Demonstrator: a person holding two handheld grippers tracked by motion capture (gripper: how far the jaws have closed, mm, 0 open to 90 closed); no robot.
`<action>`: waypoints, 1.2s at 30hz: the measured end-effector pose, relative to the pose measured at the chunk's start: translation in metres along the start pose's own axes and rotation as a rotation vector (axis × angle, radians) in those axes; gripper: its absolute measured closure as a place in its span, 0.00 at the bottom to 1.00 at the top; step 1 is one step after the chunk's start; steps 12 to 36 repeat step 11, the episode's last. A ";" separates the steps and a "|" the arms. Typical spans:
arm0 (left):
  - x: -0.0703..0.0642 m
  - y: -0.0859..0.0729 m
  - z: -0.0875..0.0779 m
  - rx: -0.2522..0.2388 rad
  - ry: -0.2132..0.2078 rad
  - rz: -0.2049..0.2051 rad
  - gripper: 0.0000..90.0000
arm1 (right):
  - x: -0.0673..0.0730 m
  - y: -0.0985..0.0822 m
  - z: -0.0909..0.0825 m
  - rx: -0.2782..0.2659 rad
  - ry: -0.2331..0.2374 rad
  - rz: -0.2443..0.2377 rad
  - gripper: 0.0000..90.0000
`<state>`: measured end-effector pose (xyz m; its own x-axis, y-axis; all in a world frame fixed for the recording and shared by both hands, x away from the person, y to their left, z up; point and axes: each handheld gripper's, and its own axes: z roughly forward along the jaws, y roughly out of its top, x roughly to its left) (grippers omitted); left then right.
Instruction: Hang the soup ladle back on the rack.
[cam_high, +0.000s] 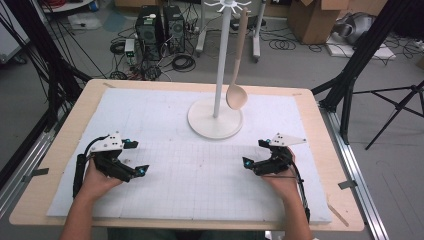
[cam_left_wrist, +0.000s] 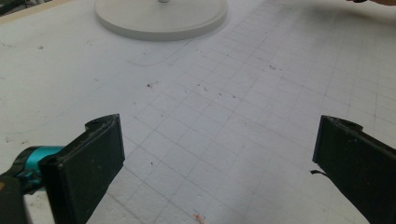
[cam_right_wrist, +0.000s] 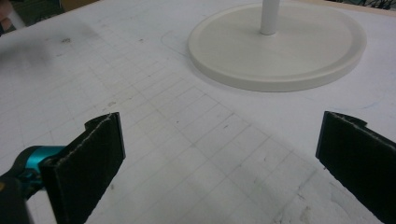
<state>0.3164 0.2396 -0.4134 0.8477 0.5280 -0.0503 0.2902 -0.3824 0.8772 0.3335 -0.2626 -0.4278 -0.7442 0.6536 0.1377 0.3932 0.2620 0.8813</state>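
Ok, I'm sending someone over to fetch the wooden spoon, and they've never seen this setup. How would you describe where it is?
On the white mat that covers the table stands a white stand with a round base and a tall pole. The wooden spoon hangs from a hook at the top of it, to the right of the pole, bowl down just above the base. It is the one tan wooden thing there, far from both grippers.

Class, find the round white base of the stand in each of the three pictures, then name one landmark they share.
High view: stand base, centre, beyond both grippers.
Left gripper view: top edge, left of centre.
Right gripper view: upper right.
Shared landmark: the gridded white mat under it.
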 end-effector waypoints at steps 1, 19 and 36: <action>0.000 0.000 0.000 0.001 0.000 0.000 0.03 | 0.000 0.000 0.000 0.002 0.004 0.002 0.00; 0.000 0.000 0.001 0.010 0.012 0.007 0.03 | 0.000 0.000 0.000 0.002 0.000 -0.004 0.00; 0.000 0.000 0.001 0.010 0.012 0.007 0.03 | 0.000 0.000 0.000 0.002 0.000 -0.004 0.00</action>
